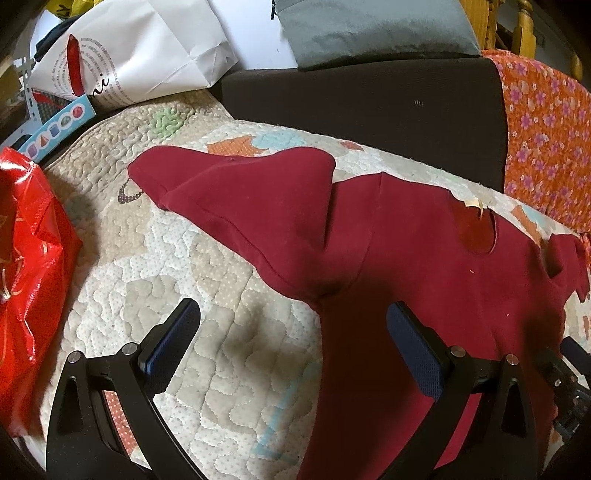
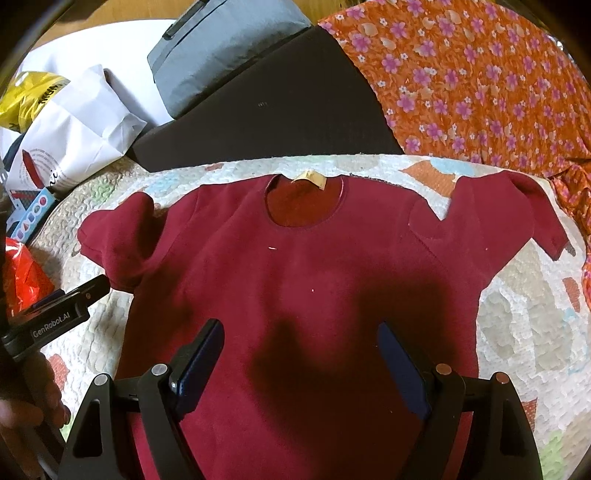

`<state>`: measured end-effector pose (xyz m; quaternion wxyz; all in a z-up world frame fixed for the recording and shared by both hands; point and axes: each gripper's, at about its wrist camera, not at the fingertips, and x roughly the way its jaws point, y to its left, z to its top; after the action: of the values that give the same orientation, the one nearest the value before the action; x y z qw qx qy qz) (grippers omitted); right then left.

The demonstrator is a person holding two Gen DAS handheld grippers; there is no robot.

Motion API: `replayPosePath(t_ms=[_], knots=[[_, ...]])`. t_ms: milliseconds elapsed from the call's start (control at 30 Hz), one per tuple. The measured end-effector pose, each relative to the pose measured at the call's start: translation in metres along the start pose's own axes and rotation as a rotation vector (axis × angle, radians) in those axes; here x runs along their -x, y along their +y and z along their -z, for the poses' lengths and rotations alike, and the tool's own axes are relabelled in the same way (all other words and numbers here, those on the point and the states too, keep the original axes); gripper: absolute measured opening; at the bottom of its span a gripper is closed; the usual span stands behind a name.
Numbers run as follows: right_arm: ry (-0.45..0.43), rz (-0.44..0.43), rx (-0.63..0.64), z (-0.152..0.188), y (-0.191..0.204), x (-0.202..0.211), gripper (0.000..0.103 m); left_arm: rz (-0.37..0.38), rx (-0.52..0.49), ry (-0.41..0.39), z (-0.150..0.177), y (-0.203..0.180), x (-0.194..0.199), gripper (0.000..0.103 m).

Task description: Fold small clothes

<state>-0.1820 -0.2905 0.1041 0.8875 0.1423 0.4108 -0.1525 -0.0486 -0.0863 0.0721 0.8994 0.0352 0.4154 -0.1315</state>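
Note:
A small dark red sweatshirt (image 2: 295,280) lies face up and spread out on a quilted pastel blanket (image 2: 524,332), neck opening with a tan label (image 2: 310,179) at the far side. Both sleeves stick out sideways; the left sleeve (image 1: 236,195) is bunched and humped. My right gripper (image 2: 301,354) hovers open over the middle of the shirt's chest, nothing between its fingers. My left gripper (image 1: 291,332) is open at the shirt's left side edge, below the armpit, one finger over the blanket and the other over the cloth. The left gripper (image 2: 70,306) also shows at the right wrist view's left edge.
A dark cushion (image 1: 362,110) with a grey pillow (image 1: 376,33) runs along the far edge. Orange flowered cloth (image 2: 480,85) drapes at the far right. A red plastic bag (image 1: 29,266), a white paper bag (image 1: 140,55) and a blue box (image 1: 55,129) crowd the left. A hand (image 2: 22,417) holds the left gripper.

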Motion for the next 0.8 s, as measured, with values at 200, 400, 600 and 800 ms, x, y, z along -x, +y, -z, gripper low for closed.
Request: replayPosePath(t_ms=[200,400,600,800], knots=[[0.009,-0.004,-0.008,0.000,-0.002,-0.004,0.083,-0.005,-0.008,0.003,0.000,-0.003,-0.002,0.102],[0.015,-0.006,-0.011,0.000,0.001,-0.007,0.083,-0.006,-0.008,0.006,0.000,-0.003,-0.003,0.102],[0.024,-0.006,-0.008,0.000,0.003,-0.014,0.083,-0.007,0.001,0.011,0.001,0.001,-0.005,0.102],[0.036,-0.009,-0.014,-0.001,0.007,-0.026,0.083,-0.011,0.007,0.015,0.000,0.004,-0.009,0.102]])
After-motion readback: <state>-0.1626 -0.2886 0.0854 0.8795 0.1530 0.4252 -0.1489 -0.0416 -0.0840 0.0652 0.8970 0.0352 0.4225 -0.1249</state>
